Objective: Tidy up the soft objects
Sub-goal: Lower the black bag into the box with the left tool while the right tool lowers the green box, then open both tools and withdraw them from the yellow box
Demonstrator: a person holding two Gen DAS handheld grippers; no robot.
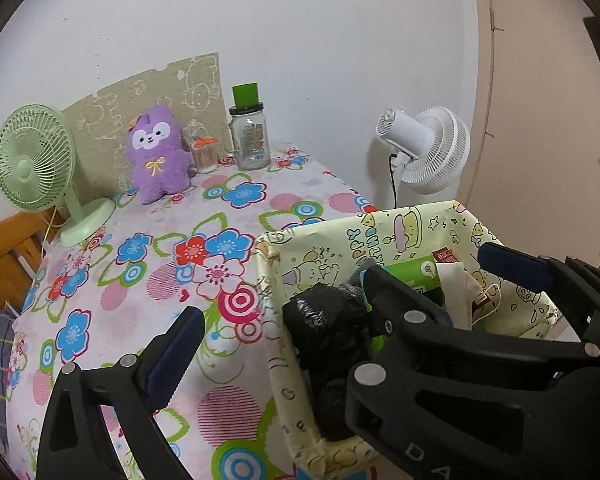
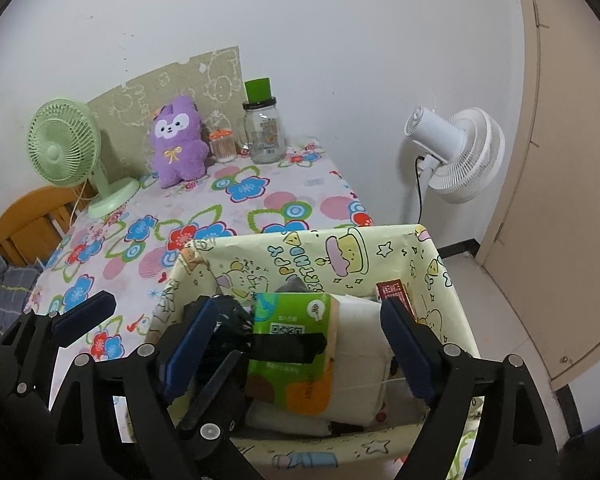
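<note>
The right gripper (image 2: 296, 344) hangs low over the yellow cartoon-print box (image 2: 446, 280), its blue-padded fingers (image 2: 406, 344) spread wide to either side of the green tissue pack (image 2: 296, 344), not touching it. The left gripper (image 1: 340, 300) is also spread wide, straddling the box's left wall: one finger (image 1: 176, 356) is over the floral tablecloth (image 1: 148, 280), the other above the box's contents. Inside the box, the tissue pack lies on white folded cloth (image 2: 364, 340), with a crumpled black bag (image 1: 328, 320) against the left wall. The box sits at the table's near right corner, beside the drop to the floor; the cloth to its left lies open. Far back by the wall the purple plush (image 1: 158, 152) sits between the green desk fan (image 1: 36, 160) and a glass jar (image 1: 252, 136). Only the right wrist view shows the box's near wall.
</note>
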